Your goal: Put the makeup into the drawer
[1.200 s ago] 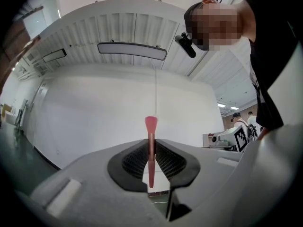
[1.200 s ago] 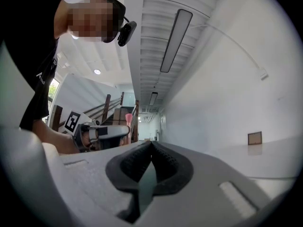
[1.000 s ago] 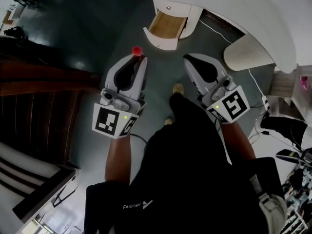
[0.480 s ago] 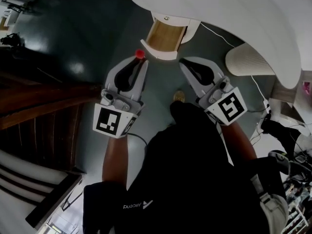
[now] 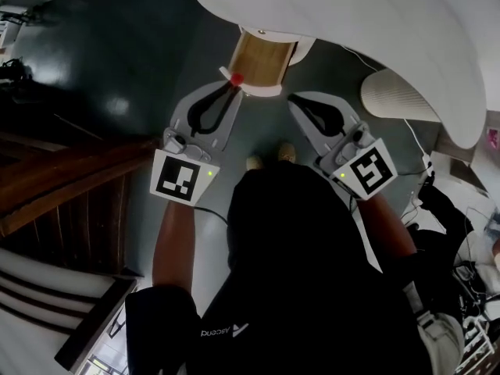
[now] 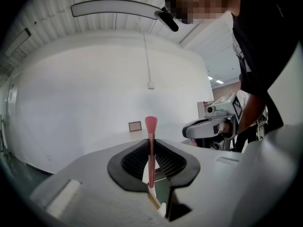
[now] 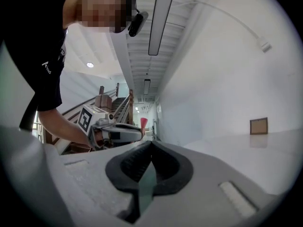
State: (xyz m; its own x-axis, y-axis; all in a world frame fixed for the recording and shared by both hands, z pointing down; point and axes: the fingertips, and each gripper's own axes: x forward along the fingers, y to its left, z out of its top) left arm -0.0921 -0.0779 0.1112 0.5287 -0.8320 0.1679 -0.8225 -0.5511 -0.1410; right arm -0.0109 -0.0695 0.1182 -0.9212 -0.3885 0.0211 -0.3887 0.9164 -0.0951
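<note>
My left gripper (image 5: 229, 89) is shut on a thin makeup brush (image 6: 151, 148) whose pink-red tip (image 5: 236, 77) pokes out past the jaws. That tip sits right at the front edge of the open wooden drawer (image 5: 262, 58), which juts out from under the white round table (image 5: 351, 30). In the right gripper view the brush tip (image 7: 144, 122) shows beyond the left gripper (image 7: 113, 130). My right gripper (image 5: 295, 100) is shut with nothing between its jaws, hovering right of the drawer front; it also shows in the left gripper view (image 6: 208, 126).
A white ribbed lampshade-like object (image 5: 394, 96) stands on the dark floor to the right, with a cable running past it. Wooden stairs (image 5: 55, 186) run along the left. The person's feet (image 5: 269, 158) are below the drawer.
The drawer has come closer in the head view, and the left gripper has carried the brush forward until its tip reaches the drawer's front edge. The right gripper has barely shifted.
</note>
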